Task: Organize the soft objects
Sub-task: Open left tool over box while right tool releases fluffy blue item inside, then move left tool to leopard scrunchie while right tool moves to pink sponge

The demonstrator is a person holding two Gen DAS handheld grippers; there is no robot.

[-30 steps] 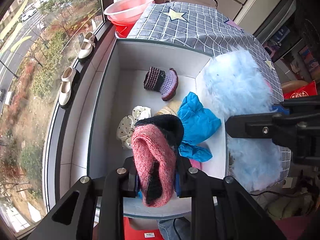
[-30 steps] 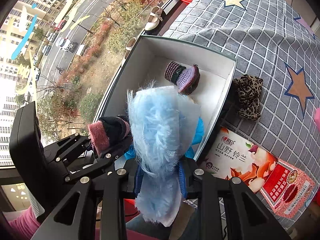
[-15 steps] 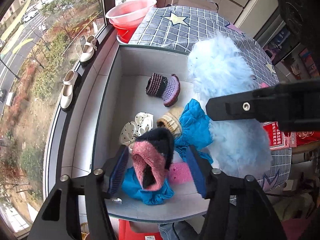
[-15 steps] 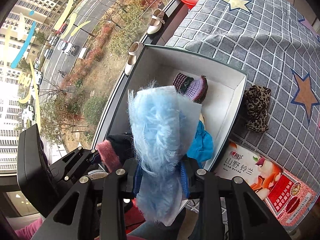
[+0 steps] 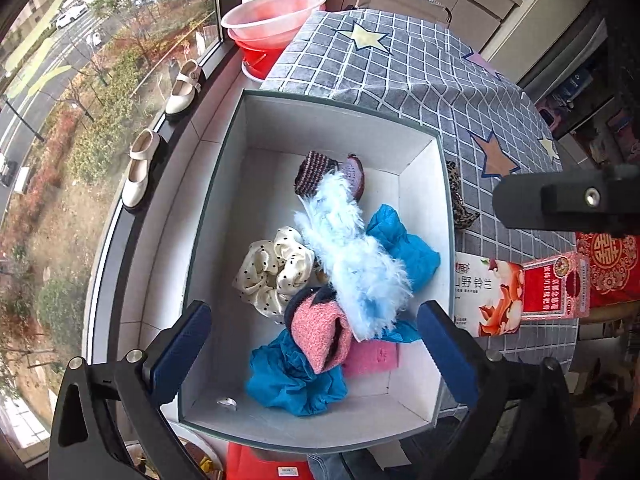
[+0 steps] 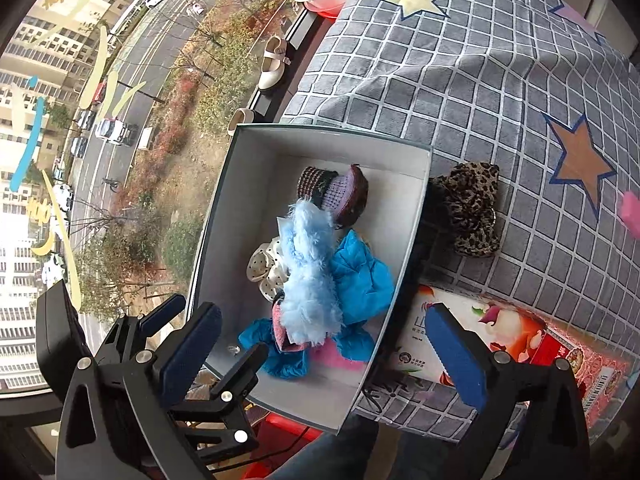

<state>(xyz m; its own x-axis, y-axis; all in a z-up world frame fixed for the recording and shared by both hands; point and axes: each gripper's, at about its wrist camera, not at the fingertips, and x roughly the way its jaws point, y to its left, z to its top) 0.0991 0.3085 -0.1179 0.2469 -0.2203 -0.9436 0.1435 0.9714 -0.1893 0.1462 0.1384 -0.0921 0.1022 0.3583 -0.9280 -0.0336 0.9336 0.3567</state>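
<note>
A white box (image 5: 224, 216) (image 6: 404, 240) holds soft things: a fluffy light-blue piece (image 5: 352, 248) (image 6: 308, 272) on top, a pink-and-black knit sock (image 5: 320, 328), blue crinkled pieces (image 5: 400, 240) (image 6: 360, 276), a cream polka-dot scrunchie (image 5: 276, 268), a purple knit bootie (image 5: 332, 172) (image 6: 340, 192) and a pink piece (image 5: 372, 356). My left gripper (image 5: 316, 348) is open and empty above the box's near end. My right gripper (image 6: 320, 352) is open and empty above the box. A leopard-print scrunchie (image 6: 472, 208) (image 5: 460, 204) lies on the cloth right of the box.
A grey checked tablecloth with stars (image 6: 460, 80) covers the table. A printed carton (image 5: 520, 292) (image 6: 500, 340) lies right of the box. Pink basins (image 5: 272, 20) stand at the far edge. White shoes (image 5: 140, 168) sit on the window ledge at left.
Both grippers have opened. The pink-and-black sock left my left gripper and the fluffy blue piece left my right gripper; both now lie in the box. Both grippers have drawn back.
</note>
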